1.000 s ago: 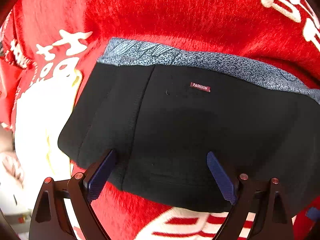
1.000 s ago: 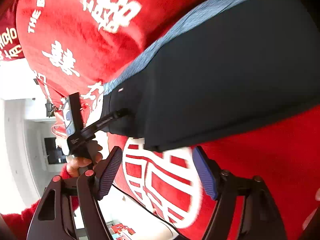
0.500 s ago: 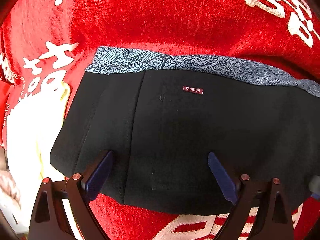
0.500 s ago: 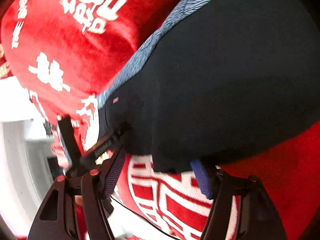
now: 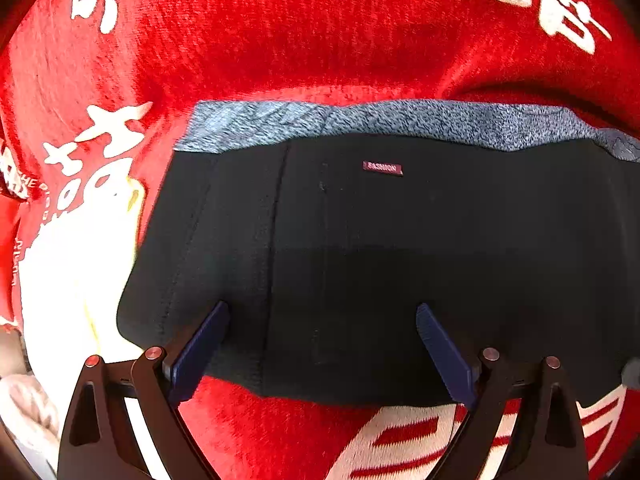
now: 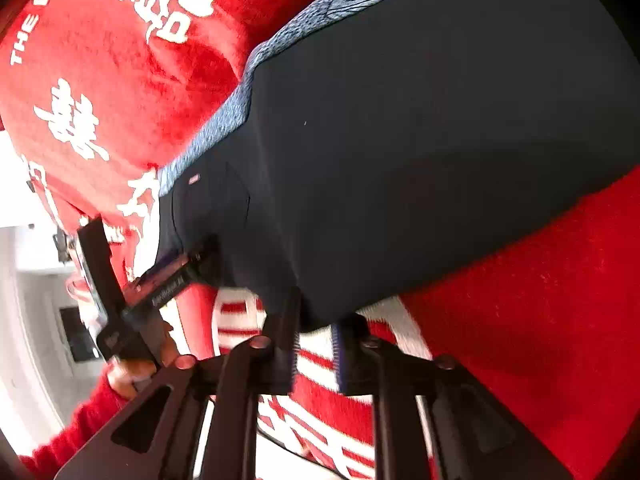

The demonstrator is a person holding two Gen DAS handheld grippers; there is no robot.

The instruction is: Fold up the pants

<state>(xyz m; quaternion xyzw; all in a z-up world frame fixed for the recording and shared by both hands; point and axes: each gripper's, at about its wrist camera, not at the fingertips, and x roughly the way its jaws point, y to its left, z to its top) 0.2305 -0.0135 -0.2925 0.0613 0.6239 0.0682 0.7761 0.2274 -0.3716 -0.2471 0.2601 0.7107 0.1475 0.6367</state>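
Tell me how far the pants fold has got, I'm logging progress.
Done: black pants lie as a compact flat rectangle on the red blanket.
In hand: left gripper open over the near hem; right gripper, jaws narrow, at that hem.
Left: possibly one more fold.

Red plush blanket with white lettering — pale floor beyond its edge (blurred), bright daylight

Your left gripper points steeply down, jaws spread wide, blue pads at seven and five o'clock. Your right gripper has jaws drawn narrow, having just been opening a little after closing; dark cloth edge at twelve o'clock between the tips. Your left hand, red-sleeved, grips its handle at eight o'clock in the right view.
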